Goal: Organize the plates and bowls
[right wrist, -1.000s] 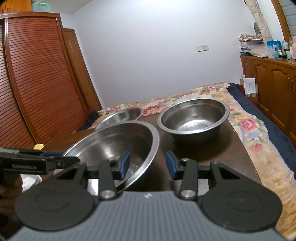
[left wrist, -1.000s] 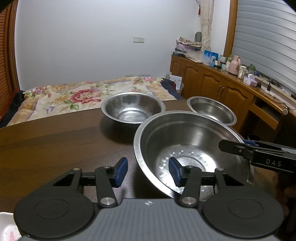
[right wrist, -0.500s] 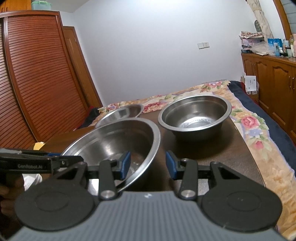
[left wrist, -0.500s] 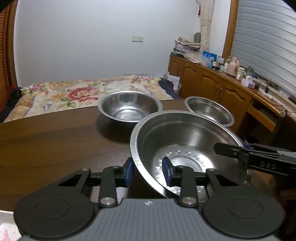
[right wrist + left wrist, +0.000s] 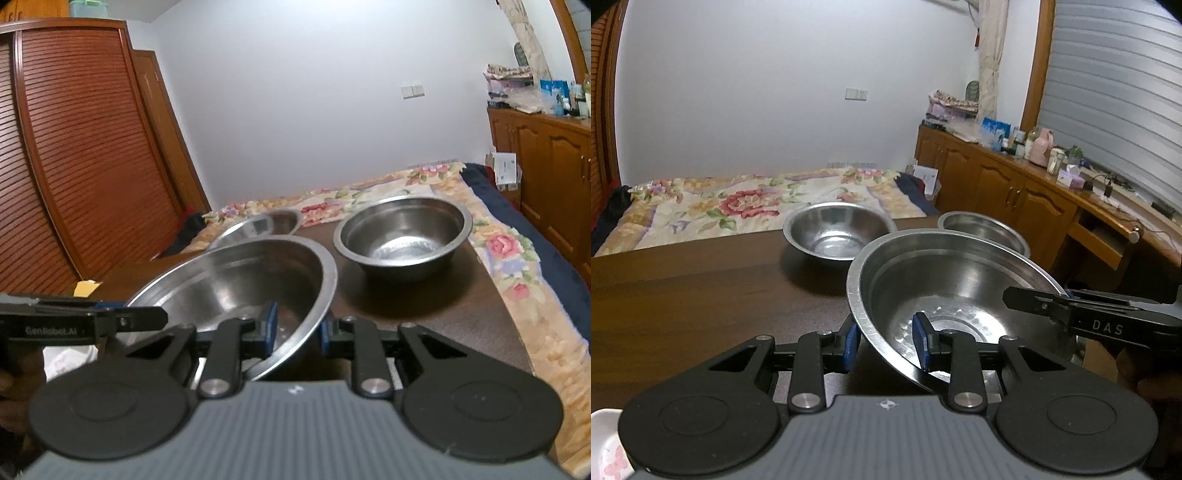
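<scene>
The left gripper (image 5: 886,341) had its fingers clenched on the near rim of the big steel bowl (image 5: 955,291), one blue pad inside the bowl and one outside. The right gripper (image 5: 295,330) was grasping the same big bowl on its other side, also with one pad in and one pad out. So both held one bowl between them.

The big bowl was over the dark wooden counter (image 5: 683,295) and looked tipped a bit; if its bottom touched the wood could not be told. Behind it sat a deep steel bowl (image 5: 836,230) near the far edge of the counter. A flatter steel bowl (image 5: 984,229) sat beside that, partly hidden by the big bowl's rim. A white dish with pink flowers (image 5: 605,446) peeked in at the low left corner.

The step in hand seemed to be picking up the big bowl with two grips. The big bowl could be the bottom of a stack, so the next move was likely to set it down flat in a free spot. That would call for both sides to move together and stay level, so the thin, shiny rim would not slip from the pads
</scene>
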Tool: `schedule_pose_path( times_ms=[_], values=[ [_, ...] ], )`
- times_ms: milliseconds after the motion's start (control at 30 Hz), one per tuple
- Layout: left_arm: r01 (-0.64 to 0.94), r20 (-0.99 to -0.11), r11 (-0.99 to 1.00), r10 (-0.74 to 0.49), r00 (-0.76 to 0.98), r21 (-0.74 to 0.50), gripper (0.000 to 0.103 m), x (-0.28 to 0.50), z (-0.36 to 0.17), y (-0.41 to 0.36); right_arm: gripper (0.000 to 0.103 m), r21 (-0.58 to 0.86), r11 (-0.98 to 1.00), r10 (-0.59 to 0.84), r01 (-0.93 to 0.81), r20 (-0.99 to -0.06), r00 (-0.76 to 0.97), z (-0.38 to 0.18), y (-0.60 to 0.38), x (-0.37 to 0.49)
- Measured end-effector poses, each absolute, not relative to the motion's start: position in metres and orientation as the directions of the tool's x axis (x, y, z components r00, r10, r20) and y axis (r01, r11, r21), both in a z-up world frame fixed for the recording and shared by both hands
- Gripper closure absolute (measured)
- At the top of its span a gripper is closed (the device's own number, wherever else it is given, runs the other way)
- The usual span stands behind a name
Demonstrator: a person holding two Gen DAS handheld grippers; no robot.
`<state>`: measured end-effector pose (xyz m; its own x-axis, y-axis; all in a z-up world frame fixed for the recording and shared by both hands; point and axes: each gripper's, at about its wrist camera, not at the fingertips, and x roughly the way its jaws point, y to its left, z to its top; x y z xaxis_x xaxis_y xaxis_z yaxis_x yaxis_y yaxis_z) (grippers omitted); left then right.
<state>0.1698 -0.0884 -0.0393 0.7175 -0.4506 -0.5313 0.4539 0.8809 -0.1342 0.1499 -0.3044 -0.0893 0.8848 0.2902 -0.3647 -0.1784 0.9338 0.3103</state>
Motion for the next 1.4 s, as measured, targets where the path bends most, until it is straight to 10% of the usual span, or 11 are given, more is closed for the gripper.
schedule_pose_path(
  times_ms=[1400],
  values=[
    [0.474, -0.567, 0.871, -0.457, 0.686, -0.128, 0.07, 0.097, -0.06, -0.061, 0.078, 0.288, 0.935, 0.321, -0.208, -0.435, 0.841, -0.096, -0.276, 0.085]
  ],
)
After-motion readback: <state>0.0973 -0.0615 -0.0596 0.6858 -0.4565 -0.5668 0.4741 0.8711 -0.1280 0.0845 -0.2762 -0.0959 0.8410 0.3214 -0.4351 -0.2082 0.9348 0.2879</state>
